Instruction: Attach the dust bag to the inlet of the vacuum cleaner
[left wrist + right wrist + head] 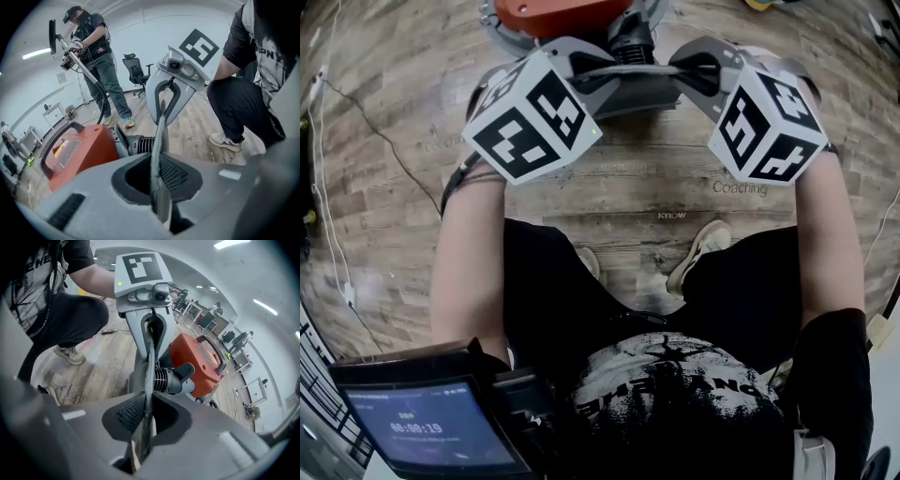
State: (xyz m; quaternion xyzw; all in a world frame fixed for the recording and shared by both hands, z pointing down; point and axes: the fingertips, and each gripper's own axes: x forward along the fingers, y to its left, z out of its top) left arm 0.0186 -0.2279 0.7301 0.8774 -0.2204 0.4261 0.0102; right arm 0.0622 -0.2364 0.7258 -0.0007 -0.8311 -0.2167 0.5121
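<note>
A thin grey dust bag [630, 91] is held stretched between both grippers, just in front of the red vacuum cleaner [558, 13] on the floor. In the left gripper view the bag [160, 140] runs edge-on out of my left gripper [159, 190], which is shut on it, across to the right gripper's fingers [174, 101]. The right gripper view mirrors this: my right gripper [145, 430] is shut on the bag [149, 373]. The vacuum's black ribbed inlet [169, 379] lies right behind the bag, and it also shows in the left gripper view, inlet [140, 144] beside the red body [79, 152].
I crouch on a wood plank floor [384, 178], with shoes [698, 251] under the grippers. A white cable [328, 216] trails at the left. Another person with a vacuum wand [82, 65] stands behind the vacuum, near an office chair [136, 72]. A tablet [431, 427] is at my chest.
</note>
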